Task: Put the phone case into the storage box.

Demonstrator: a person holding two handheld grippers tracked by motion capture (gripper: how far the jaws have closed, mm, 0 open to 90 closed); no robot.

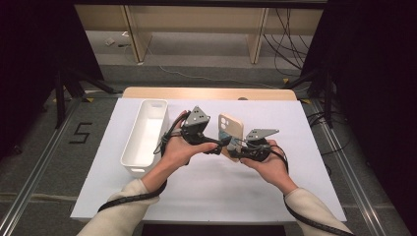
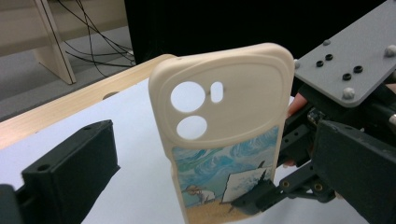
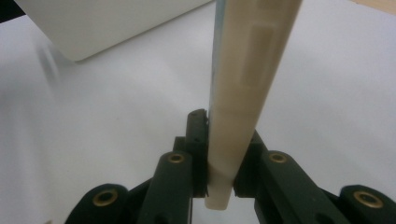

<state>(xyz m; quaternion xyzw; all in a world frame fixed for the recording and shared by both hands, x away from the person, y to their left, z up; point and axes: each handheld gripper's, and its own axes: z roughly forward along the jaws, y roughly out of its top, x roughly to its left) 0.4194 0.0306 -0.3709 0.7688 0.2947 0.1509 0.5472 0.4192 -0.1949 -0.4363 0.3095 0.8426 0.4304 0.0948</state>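
A cream phone case (image 1: 230,130) with a painted picture on its back stands upright above the middle of the table. My right gripper (image 1: 237,150) is shut on its lower end; in the right gripper view both pads (image 3: 198,140) press the edge-on case (image 3: 247,88). In the left gripper view the case (image 2: 224,107) shows its camera cut-outs, and my left gripper (image 2: 212,158) stands open with a jaw well off each side of it, touching nothing. In the high view my left gripper (image 1: 219,145) sits just left of the case. My right gripper (image 2: 261,196) also shows there, clamped on the case's bottom.
A long white bin (image 1: 145,135) lies on the left of the white sheet (image 1: 211,191), and its corner (image 3: 93,28) shows in the right gripper view. The wooden table edge (image 1: 206,93) runs along the back. Cables lie on the floor beyond.
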